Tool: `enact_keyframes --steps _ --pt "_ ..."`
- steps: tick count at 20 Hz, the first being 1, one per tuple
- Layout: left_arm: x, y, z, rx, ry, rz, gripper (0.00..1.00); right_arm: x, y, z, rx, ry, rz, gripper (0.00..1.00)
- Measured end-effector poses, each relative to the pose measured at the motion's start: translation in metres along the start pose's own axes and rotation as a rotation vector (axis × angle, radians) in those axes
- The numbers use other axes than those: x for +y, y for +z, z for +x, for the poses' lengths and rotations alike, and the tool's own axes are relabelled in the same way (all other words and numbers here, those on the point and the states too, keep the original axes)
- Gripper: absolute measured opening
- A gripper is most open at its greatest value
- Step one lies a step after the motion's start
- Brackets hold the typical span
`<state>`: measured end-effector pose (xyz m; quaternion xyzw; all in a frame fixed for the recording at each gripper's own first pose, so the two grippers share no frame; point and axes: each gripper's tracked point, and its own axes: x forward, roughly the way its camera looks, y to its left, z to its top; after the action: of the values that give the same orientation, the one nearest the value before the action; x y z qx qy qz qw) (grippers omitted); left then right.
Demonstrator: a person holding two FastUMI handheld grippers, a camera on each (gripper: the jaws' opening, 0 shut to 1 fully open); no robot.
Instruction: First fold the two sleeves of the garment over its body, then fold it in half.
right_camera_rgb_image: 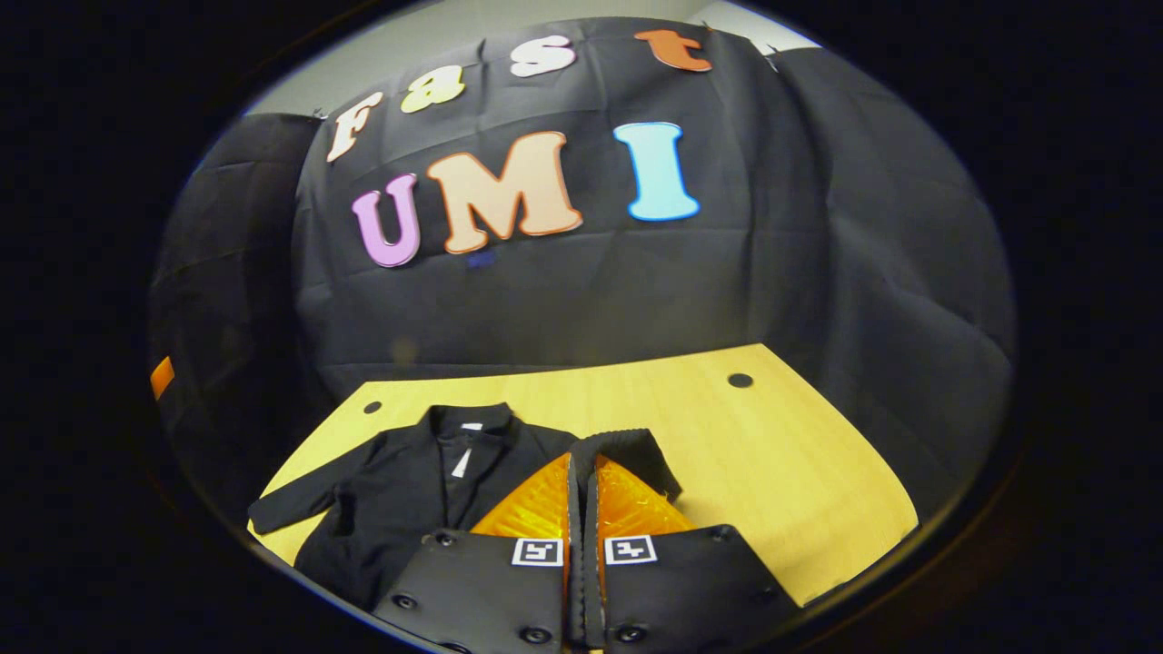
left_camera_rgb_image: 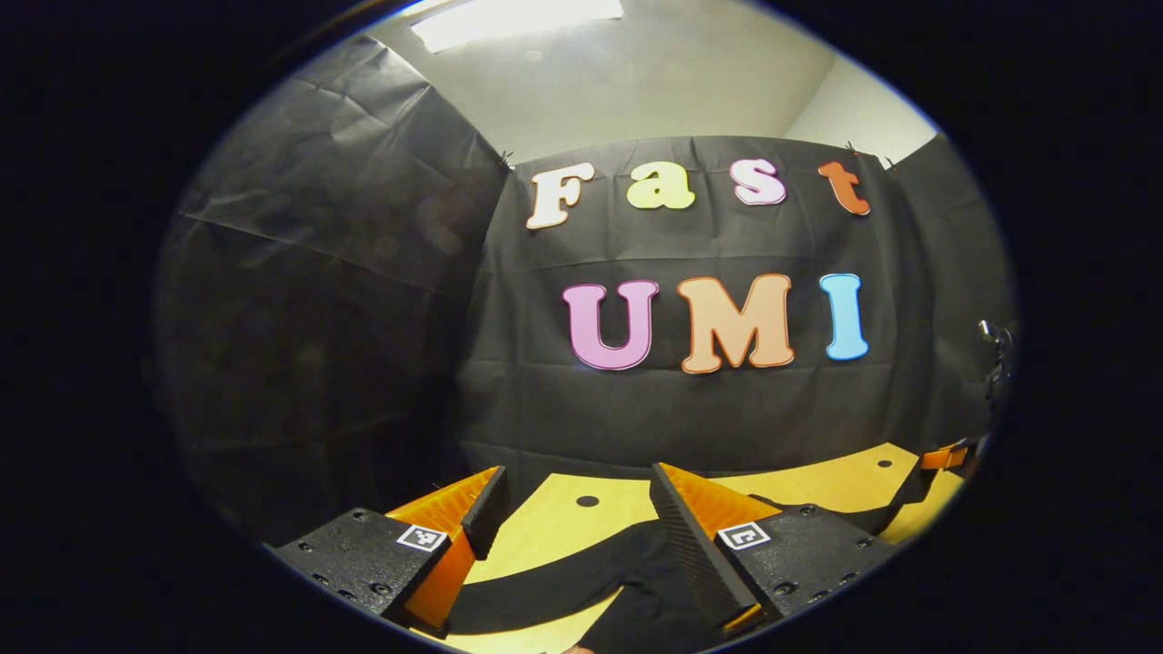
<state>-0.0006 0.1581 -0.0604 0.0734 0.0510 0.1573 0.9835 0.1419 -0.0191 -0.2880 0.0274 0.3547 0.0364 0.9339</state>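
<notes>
Wooden table (right_camera_rgb_image: 772,454) | black garment (right_camera_rgb_image: 400,490) | left gripper (left_camera_rgb_image: 572,509) fingers apart | right gripper (right_camera_rgb_image: 581,472) fingers clenched on sleeve (right_camera_rgb_image: 636,450)

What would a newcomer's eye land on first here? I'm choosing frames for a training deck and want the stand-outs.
First, the black garment lying flat on the yellow table, collar toward the wall, one sleeve stretched out to the side. Next, the right gripper, fingers closed and raised at the other sleeve. In the left gripper view, the left gripper hangs open above dark cloth.

dim booth | ceiling light (left_camera_rgb_image: 518,20) glares overhead | edges bowed by fisheye | table (right_camera_rgb_image: 772,454) evenly lit, sharp
</notes>
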Motion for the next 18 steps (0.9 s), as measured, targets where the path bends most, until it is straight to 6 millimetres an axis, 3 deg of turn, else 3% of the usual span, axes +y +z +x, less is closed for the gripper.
enact_keyframes --steps 10,18 --pt "0.078 -0.016 0.005 0.026 0.066 0.012 0.93 0.136 0.007 0.036 -0.005 0.131 -0.107 0.02" --pt "0.123 -0.036 -0.01 0.068 0.138 0.002 0.93 0.222 -0.009 0.063 0.049 0.251 -0.18 0.02"
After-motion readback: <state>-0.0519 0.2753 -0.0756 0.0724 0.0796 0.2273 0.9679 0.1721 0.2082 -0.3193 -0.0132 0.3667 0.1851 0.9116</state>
